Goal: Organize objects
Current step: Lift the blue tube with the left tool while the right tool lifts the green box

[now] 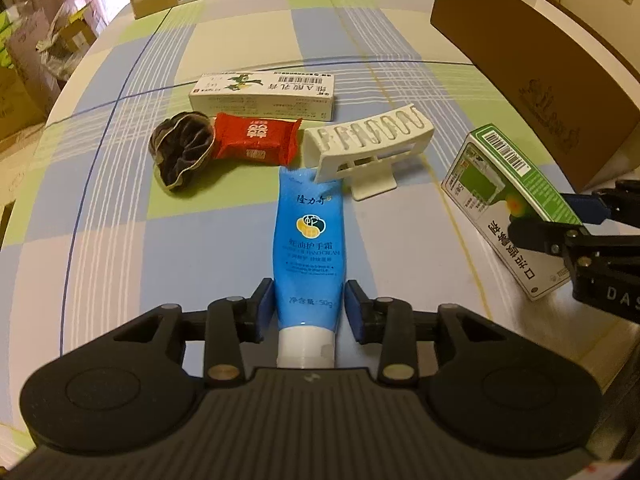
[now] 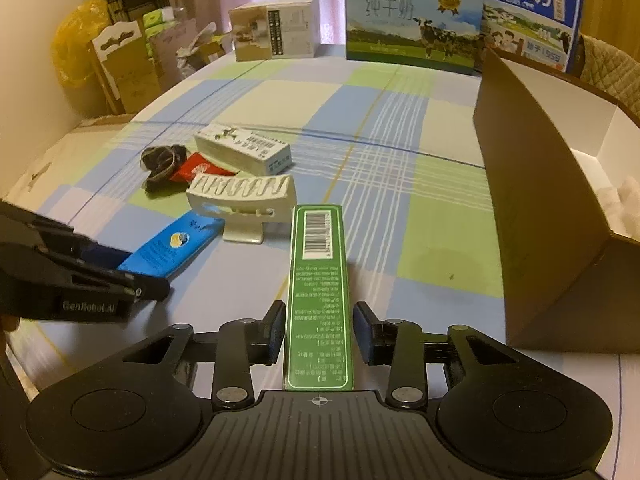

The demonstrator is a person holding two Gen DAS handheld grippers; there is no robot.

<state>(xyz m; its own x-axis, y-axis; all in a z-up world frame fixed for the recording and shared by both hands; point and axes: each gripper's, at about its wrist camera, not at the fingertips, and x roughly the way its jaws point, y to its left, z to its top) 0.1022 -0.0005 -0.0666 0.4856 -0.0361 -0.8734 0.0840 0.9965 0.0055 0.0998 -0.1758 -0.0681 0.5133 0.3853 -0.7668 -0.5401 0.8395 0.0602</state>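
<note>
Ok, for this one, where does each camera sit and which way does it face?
Left wrist: on the left tongs, facing down-forward across the checked table along the blue tube between them; the right tongs show at right.
Right wrist: on the right tongs, facing down-forward along the green box; the left tongs show at left.
Shared: blue tube, green box, white rack, both tongs.

brown box interior mostly hidden, edge-cropped.
</note>
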